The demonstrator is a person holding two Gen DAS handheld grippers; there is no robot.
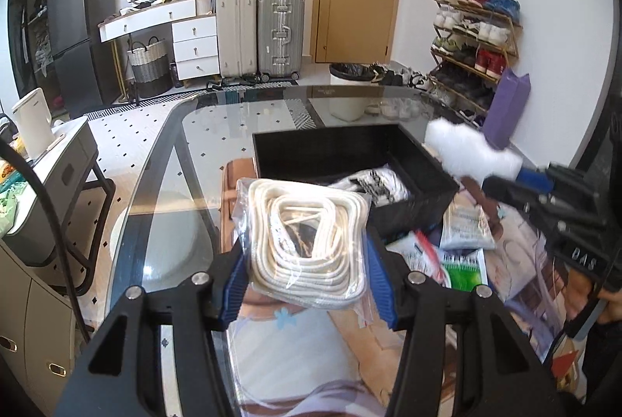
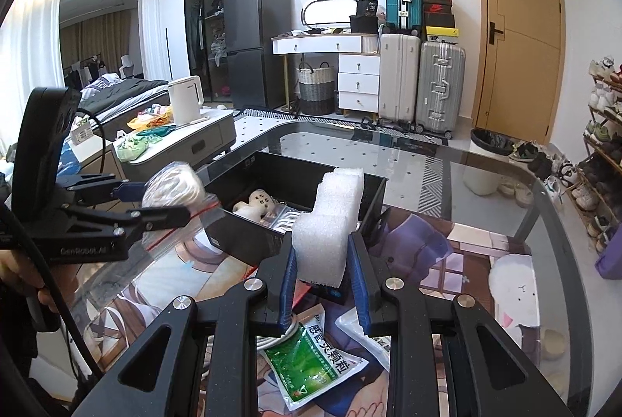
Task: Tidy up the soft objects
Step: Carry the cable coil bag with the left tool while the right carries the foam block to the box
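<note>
Holding one soft item apiece, both grippers hover near the black storage bin on the glass table. In the left wrist view, the left gripper pinches a clear zip bag of coiled white rope between its blue pads; the bag stands lifted off the table, its flat face toward the camera, and the bin's near wall lies ahead toward one o'clock. In the right wrist view, the right gripper squeezes a white foam block by its lower end; the block's long axis rises away from the fingers toward twelve o'clock, its top overlapping the bin's near right corner. The bin opening sits at about eleven o'clock from the right fingers.

Both loads sit close to the bin; which is nearer the frames do not settle. Either load appears to need only a short forward carry over the rim before release.

Bin contents: a black-and-white item in clear wrap and a small pale plush figure beside a clear packet.

Remaining outside, at six o'clock below the right gripper: a green sachet, a white cable and other packets, lying on a printed mat.
</note>
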